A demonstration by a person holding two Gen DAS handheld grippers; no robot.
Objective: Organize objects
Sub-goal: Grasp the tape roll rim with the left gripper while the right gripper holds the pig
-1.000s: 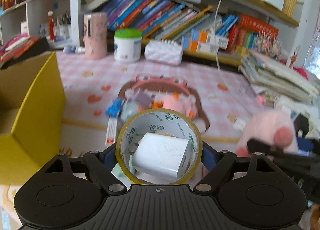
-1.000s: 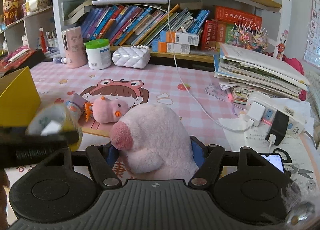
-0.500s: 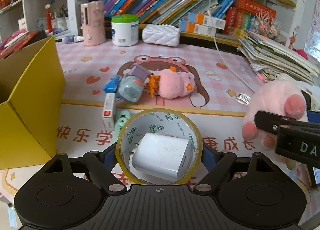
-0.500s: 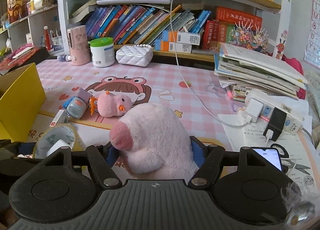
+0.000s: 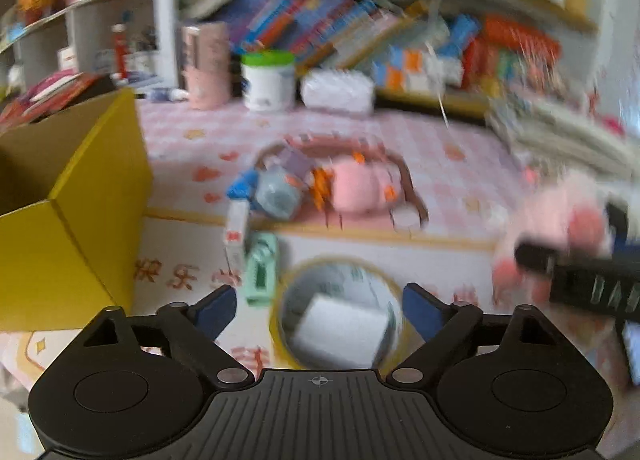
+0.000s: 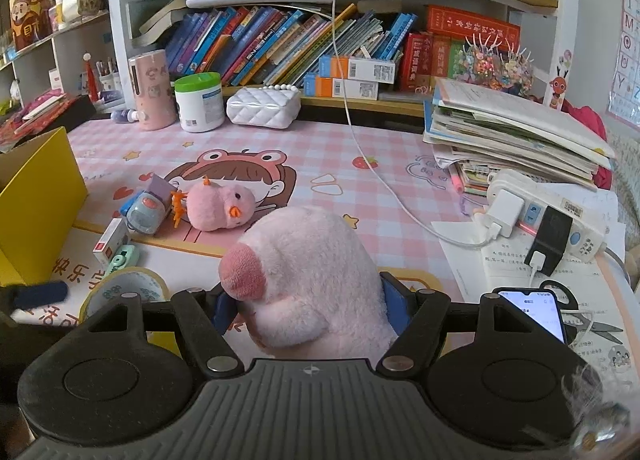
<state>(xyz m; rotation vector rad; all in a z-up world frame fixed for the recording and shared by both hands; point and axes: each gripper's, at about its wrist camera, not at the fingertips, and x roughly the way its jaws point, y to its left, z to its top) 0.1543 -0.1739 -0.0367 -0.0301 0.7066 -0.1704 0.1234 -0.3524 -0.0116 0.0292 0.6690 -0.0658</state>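
Yellow box (image 5: 80, 220), open at the top, stands at the far left of the surface (image 6: 360, 188), which is covered by a pink checked mat with cartoon prints.

Just right of the box lie a small red-and-white carton (image 5: 236, 236) and a mint-green item (image 5: 260, 268), side by side. Behind them sit a blue-grey toy (image 5: 276, 192) and a small pink plush chick (image 5: 356, 186), touching each other.

Your left gripper (image 5: 316, 310) points down at the near edge of the surface. Its jaws stand wide apart. The tape roll (image 5: 340, 262) lies flat between them with a white plug block (image 5: 340, 328) resting inside its ring. The left pad is clear of the roll. The right pad is very near the rim, but this view is blurred and you cannot tell if it touches. The right wrist view shows the roll resting on the surface.

Further right, your right gripper (image 6: 308, 308) has its jaws closed about halfway on a large pink plush pig (image 6: 312, 260), pads pressed into both sides of its body, snout turned to the left.

To the right of the pig lie a lit phone (image 6: 532, 312) and scissors (image 6: 600, 326) on printed paper. Behind them are a white power strip (image 6: 552, 212) with chargers plugged in and a tall stack of books (image 6: 512, 128).
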